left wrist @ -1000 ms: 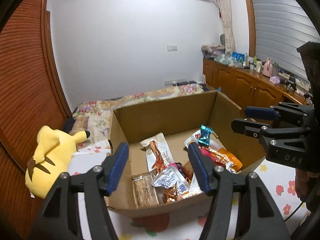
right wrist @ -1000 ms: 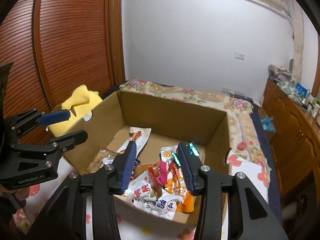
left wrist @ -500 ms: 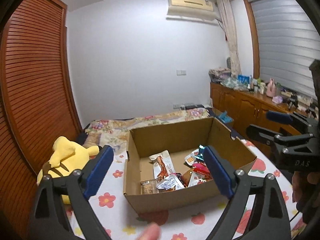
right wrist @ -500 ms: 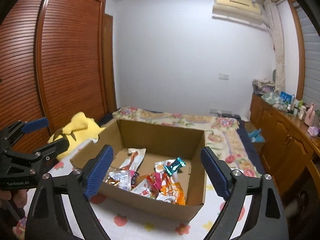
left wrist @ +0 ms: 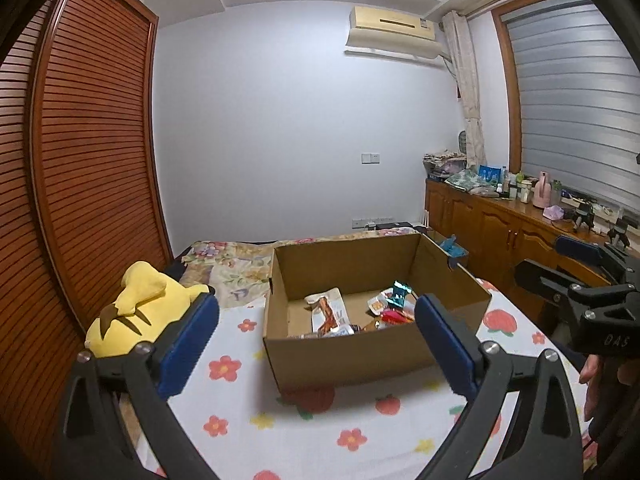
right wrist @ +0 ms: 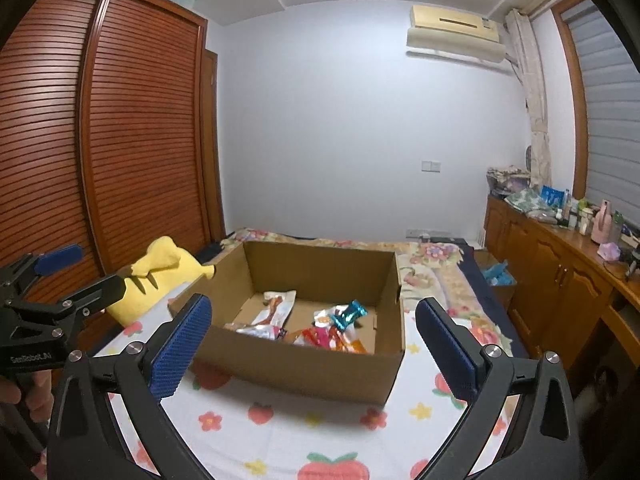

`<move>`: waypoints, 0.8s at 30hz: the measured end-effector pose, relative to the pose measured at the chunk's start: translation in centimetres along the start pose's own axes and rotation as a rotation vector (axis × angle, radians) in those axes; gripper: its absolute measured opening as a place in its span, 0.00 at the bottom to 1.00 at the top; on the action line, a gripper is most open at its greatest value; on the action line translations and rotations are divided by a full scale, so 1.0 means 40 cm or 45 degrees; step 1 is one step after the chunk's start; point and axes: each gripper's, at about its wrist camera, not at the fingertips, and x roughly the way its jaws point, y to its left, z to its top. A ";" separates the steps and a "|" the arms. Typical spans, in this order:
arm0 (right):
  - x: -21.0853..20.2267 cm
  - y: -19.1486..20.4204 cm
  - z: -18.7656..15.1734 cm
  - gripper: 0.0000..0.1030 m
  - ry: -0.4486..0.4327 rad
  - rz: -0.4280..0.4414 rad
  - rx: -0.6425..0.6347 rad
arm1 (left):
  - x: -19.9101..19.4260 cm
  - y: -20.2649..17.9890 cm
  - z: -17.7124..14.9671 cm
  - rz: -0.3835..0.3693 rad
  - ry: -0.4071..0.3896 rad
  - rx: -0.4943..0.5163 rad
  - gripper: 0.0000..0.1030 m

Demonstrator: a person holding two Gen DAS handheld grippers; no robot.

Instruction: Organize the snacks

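Note:
An open cardboard box [left wrist: 352, 354] stands on a flowered cloth, and it also shows in the right wrist view [right wrist: 304, 368]. Inside lie several snack packets: a white packet with red print [left wrist: 328, 312], a shiny teal wrapper [left wrist: 400, 292], red and orange packets [right wrist: 332, 336]. My left gripper [left wrist: 316, 344] is open wide and empty, held back from the box's near wall. My right gripper [right wrist: 312, 344] is also open wide and empty, in front of the box. Each gripper shows at the edge of the other's view.
A yellow plush toy [left wrist: 140, 308] lies left of the box by the slatted wardrobe [left wrist: 80, 160]. Wooden cabinets [left wrist: 500, 232] with clutter on top run along the right. A bed with a floral cover [right wrist: 432, 264] lies behind the box.
Both grippers have opened wide and pulled back and up from the box, which now looks smaller and farther away. The snacks stay in the box.

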 end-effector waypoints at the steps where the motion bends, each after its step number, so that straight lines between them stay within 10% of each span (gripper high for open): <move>1: -0.010 0.003 -0.007 1.00 -0.002 -0.004 0.002 | -0.011 -0.003 -0.008 0.007 -0.003 0.011 0.96; 24: -0.091 -0.024 -0.104 1.00 0.022 -0.060 0.060 | -0.091 -0.011 -0.129 0.020 0.048 -0.042 0.96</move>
